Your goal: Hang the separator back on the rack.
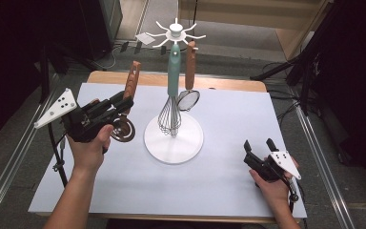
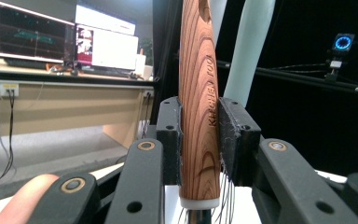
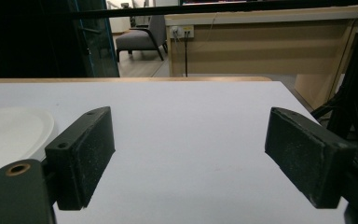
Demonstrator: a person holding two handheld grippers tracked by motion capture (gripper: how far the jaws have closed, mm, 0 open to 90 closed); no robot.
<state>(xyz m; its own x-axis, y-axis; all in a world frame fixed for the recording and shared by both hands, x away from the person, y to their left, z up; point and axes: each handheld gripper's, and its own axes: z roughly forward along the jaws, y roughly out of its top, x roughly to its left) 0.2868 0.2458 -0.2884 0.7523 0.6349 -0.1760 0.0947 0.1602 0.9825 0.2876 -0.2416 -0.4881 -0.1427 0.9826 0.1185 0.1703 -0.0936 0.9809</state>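
From the high view, the left gripper (image 1: 124, 106) is clamped on the wooden handle (image 1: 132, 81) of a utensil whose round metal head (image 1: 123, 130) hangs low over the worktop (image 1: 228, 119), just left of the white rack (image 1: 173, 138). On that rack hang a whisk (image 1: 171, 114) with a teal handle and a small strainer (image 1: 188, 99) with a wooden handle. The right gripper (image 1: 259, 145) rests near the worktop's right front corner, well apart from the rack.

The left gripper view adds what the high view cannot: the handle (image 2: 198, 102) stands upright, pinched between both pads, with letters stamped along the grain that read roughly "KITCHEN TOO", the end unclear. The whisk's teal handle (image 2: 249, 51) rises just behind.

In the right gripper view the right gripper (image 3: 189, 154) stands wide open over bare worktop, with the edge of the rack's white base (image 3: 9, 130) at left.
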